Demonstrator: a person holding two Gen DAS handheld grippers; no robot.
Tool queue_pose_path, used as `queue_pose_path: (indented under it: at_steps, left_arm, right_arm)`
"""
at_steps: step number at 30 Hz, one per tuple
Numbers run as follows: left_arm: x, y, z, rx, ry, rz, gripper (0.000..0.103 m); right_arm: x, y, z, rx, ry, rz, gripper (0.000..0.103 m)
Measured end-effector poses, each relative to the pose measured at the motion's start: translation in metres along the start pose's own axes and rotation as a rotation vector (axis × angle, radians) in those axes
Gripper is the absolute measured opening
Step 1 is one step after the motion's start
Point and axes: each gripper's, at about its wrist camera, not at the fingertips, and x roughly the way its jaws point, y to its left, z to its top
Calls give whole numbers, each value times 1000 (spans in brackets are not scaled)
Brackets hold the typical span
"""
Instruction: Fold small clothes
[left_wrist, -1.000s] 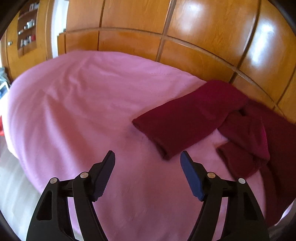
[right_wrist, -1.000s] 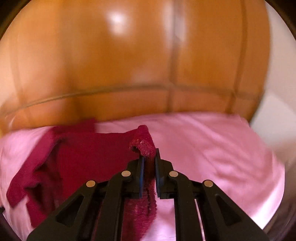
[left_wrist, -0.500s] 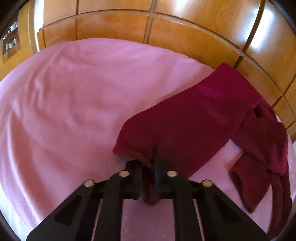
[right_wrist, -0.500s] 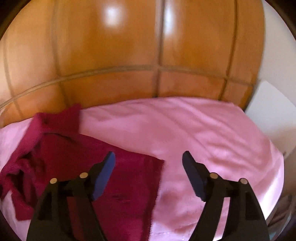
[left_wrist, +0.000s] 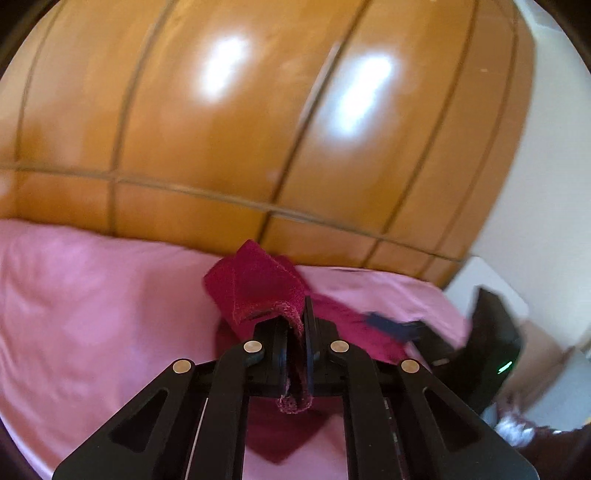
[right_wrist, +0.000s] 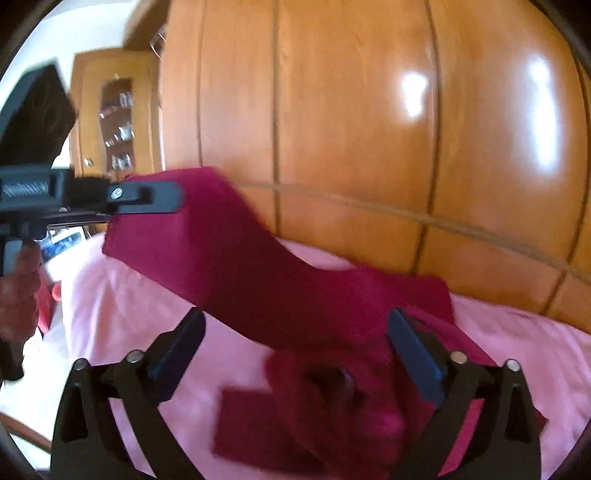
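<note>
Glossy wooden panels back a pink bed (left_wrist: 92, 314); the left tool (left_wrist: 295, 332) pinches the maroon garment (right_wrist: 229, 258) lifted by one end, the right tool (right_wrist: 295, 343) gapes empty over the seemingly bunched rest; carry it across taut

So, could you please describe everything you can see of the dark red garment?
The dark red garment looks like soft, fuzzy knit fabric. One hemmed end is pinched in the left gripper and lifted off the pink bedsheet; the rest drapes down and lies bunched on the sheet under the open right gripper, which does not grip it.
</note>
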Motion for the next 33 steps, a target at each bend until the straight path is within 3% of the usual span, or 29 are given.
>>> queue_pose_path:
  at_steps: [3, 4, 5, 6, 7, 8, 11, 12, 13, 14, 16, 19, 21, 25, 27, 29, 31, 32, 33]
  left_arm:
    - [-3, -12, 5, 4, 2, -52, 6]
    - [-3, -15, 8, 0, 6, -80, 6]
    - [10, -15, 12, 7, 8, -83, 6]
    - [10, -19, 13, 28, 3, -77, 6]
    - [10, -21, 13, 41, -1, -69, 6]
    - [13, -23, 14, 48, 1, -69, 6]
    - [13, -26, 8, 46, -10, -43, 7]
    - [15, -21, 5, 32, -9, -33, 23]
    - [17, -15, 1, 10, -9, -5, 50]
    - [20, -9, -4, -11, -15, 35, 67]
    - [26, 4, -17, -35, -9, 78, 68]
    - [46, 24, -48, -81, 97, 104, 68]
    - [59, 27, -70, -97, 166, 107, 68]
    - [88, 27, -114, -130, 310, 90, 68]
    - [99, 19, -132, -149, 374, 63, 68]
    - [113, 10, -142, -137, 416, 70, 70]
    - [126, 5, -145, -83, 436, 142, 70]
    - [134, 4, -148, -49, 449, 208, 67]
    - [140, 4, -150, -38, 460, 236, 55]
  right_arm:
    - [14, 6, 7, 35, -31, 20, 100]
    - [19, 8, 9, 38, -35, 16, 92]
    - [27, 8, 12, 40, -24, 11, 61]
    - [34, 6, 14, 46, -1, 15, 39]
    - [41, 0, 18, 63, 36, 12, 8]
    - [45, -11, 22, 100, 51, -2, 5]
    - [36, -50, 37, 172, 19, -62, 4]
    - [32, -66, 42, 193, 15, -86, 4]
    - [27, -91, 47, 222, 15, -138, 4]
    - [23, -116, 50, 251, 17, -182, 4]
    - [14, -170, 54, 318, 34, -291, 4]
    - [-1, -245, 50, 421, 62, -451, 4]
    - [-13, -298, 43, 473, 79, -605, 4]
    - [-33, -373, 22, 547, 130, -837, 5]
    - [-37, -397, 5, 575, 177, -904, 14]
    - [-40, -411, -14, 600, 205, -945, 58]
    - [-53, -410, -32, 632, 198, -924, 78]
    - [-54, -406, -42, 631, 203, -916, 79]
    - [-55, -402, -50, 625, 214, -898, 81]
